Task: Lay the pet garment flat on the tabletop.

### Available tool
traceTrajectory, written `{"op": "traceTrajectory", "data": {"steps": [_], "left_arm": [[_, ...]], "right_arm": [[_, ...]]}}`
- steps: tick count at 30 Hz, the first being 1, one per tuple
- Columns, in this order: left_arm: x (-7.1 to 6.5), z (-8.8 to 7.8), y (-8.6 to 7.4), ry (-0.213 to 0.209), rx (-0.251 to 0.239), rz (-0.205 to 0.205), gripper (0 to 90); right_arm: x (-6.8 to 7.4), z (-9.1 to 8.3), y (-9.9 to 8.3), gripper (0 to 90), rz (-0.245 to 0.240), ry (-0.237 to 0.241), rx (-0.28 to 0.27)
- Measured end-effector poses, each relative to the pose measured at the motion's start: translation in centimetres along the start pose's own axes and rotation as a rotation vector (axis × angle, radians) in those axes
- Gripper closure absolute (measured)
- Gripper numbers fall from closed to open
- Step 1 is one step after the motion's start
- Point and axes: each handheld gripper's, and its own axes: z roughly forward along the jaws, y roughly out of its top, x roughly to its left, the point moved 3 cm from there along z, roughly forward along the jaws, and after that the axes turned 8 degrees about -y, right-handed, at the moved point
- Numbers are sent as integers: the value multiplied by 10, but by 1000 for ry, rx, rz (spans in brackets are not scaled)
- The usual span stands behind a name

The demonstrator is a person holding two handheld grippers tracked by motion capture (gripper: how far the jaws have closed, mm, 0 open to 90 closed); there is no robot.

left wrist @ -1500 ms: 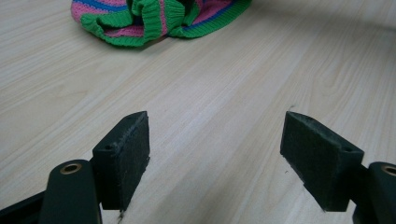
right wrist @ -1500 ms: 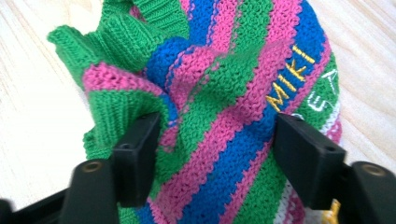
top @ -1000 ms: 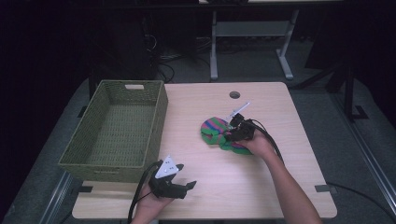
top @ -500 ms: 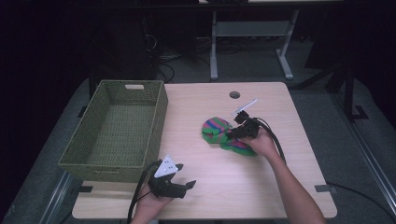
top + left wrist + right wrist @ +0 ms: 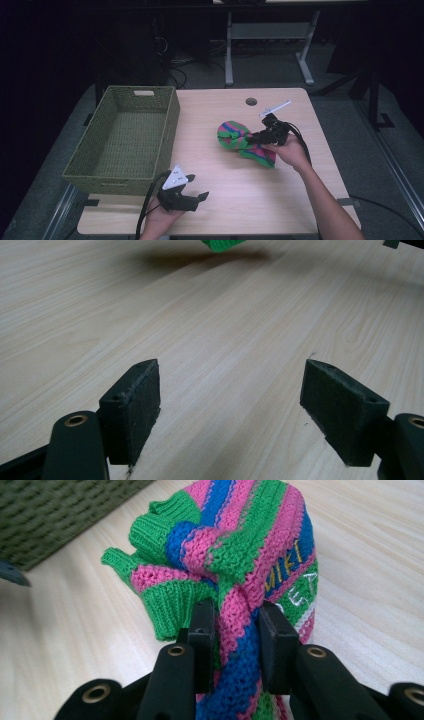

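Right gripper (image 5: 234, 630): clamped on striped knit cloth (image 5: 240, 555)
Writing on cloth: "MIKI", partly readable
Left gripper (image 5: 232, 410): jaws wide, over bare wooden surface (image 5: 225, 330)
Basket (image 5: 125, 135): green, woven

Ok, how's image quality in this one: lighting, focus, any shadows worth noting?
High view: table evenly lit, surroundings nearly black, everything a bit soft. Left gripper view: wood grain sharp, a soft shadow under the knit piece at the top edge. Right gripper view: knit stitches crisp between the jaws, basket slightly blurred; no glare.
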Motion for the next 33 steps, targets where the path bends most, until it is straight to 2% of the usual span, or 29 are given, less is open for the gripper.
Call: {"op": "traceTrajectory", "data": {"steps": [8, 21, 28, 33], "left_arm": [[1, -2, 0, -9, -21, -16, 235], [2, -7, 2, -17, -68, -40, 229], [3, -10, 2, -9, -85, -40, 226], [3, -11, 2, -13, -82, -40, 226]], "right_arm": [[2, -13, -5, 710, -7, 6, -16], [26, -30, -20, 710, -76, 45, -44], [38, -33, -29, 709, -118, 55, -37], [48, -33, -38, 708, -120, 74, -38]]}}
